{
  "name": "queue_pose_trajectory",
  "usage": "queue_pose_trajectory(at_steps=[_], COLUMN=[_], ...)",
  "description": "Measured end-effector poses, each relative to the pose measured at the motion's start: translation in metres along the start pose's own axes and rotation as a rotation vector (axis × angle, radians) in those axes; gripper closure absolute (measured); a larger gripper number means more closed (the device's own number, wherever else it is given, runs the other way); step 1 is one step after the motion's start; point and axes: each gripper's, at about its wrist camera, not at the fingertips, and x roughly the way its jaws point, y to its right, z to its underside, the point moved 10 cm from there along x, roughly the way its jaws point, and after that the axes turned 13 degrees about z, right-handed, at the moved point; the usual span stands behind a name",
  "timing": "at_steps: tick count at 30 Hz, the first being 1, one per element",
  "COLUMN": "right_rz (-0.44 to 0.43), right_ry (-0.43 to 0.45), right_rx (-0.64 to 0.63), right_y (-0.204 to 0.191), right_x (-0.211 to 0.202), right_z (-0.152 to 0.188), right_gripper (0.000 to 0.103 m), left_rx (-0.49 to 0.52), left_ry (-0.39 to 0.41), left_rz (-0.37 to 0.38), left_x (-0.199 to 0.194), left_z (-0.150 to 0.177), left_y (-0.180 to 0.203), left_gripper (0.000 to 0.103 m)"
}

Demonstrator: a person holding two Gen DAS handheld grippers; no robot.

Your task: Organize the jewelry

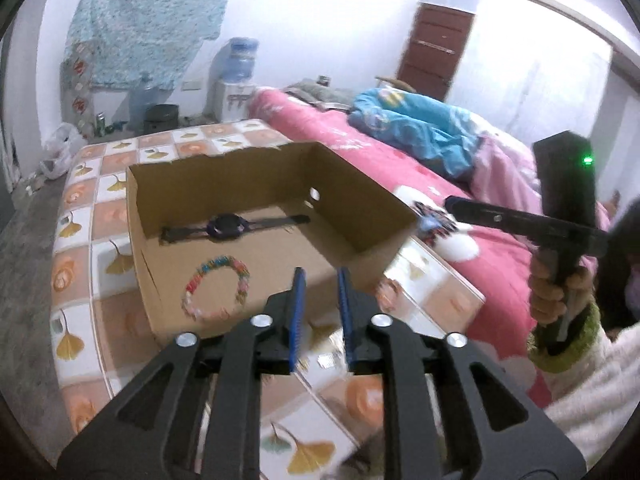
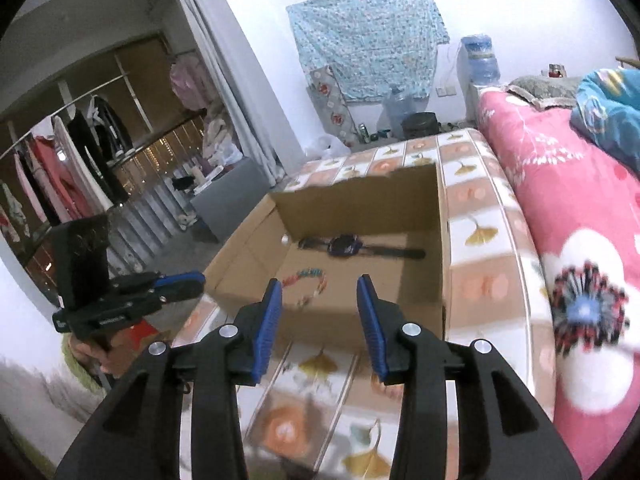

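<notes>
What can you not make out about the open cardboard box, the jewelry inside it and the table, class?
- Black wristwatch: dial too small to read, both views.
- Colourful beaded bracelet: in the right wrist view, the right gripper covers part of it.
- Open cardboard box: outer far side hidden by its own walls.
- Patterned tiled table: near part blurred, hidden behind the left gripper.

The cardboard box (image 1: 224,216) stands open at the top, its four walls fencing the floor inside. A watch (image 1: 232,226) lies across the far part and a bead bracelet (image 1: 216,288) nearer, with bare cardboard between them. Right of the bench (image 1: 80,216) the pink bed (image 1: 460,240) closes that side.
</notes>
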Motion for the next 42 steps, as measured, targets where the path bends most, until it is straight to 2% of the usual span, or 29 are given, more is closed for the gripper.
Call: queue_pose_trajectory(at_steps=[3,7,12,18,23,29,34,36,42], right_rz=[0.013,0.006,0.055,0.047,0.041,0.032,0.029,0.027,0.035], right_ry=[-0.042,-0.160,-0.259,-0.259,-0.254,-0.252,-0.247,-0.244,-0.229], right_rx=[0.002,0.025,0.054,0.076,0.090,0.108,0.114,0.117,0.111], right_y=[-0.003,-0.012,-0.007,-0.004,-0.003,0.000,0.003,0.003,0.005], right_x=[0.001,0.027,0.056,0.057,0.058,0.057,0.058,0.057,0.051], right_z=[0.037,0.090,0.129,0.132,0.131,0.131,0.131,0.131,0.132], right_gripper=[0.065,0.065,0.065,0.065,0.065,0.065,0.065,0.065,0.065], left_rx=[0.011,-0.029,-0.042,0.032,0.061,0.105,0.132,0.147,0.115], left_ry=[-0.025,-0.101,-0.183,-0.244,-0.277,-0.315,-0.337,-0.338,-0.318], left_rz=[0.033,0.029,-0.088,-0.177,-0.213,-0.227,-0.209,-0.214,-0.208], left_x=[-0.003,0.017,0.050,0.076,0.090,0.102,0.112,0.112,0.108], left_z=[0.026,0.066,0.099,0.107,0.107,0.106,0.102,0.102,0.104], left_y=[0.013,0.014,-0.012,-0.032,-0.041,-0.046,-0.043,-0.041,-0.041], left_gripper=[0.083,0.083,0.083,0.083,0.083,0.084,0.096,0.096,0.097])
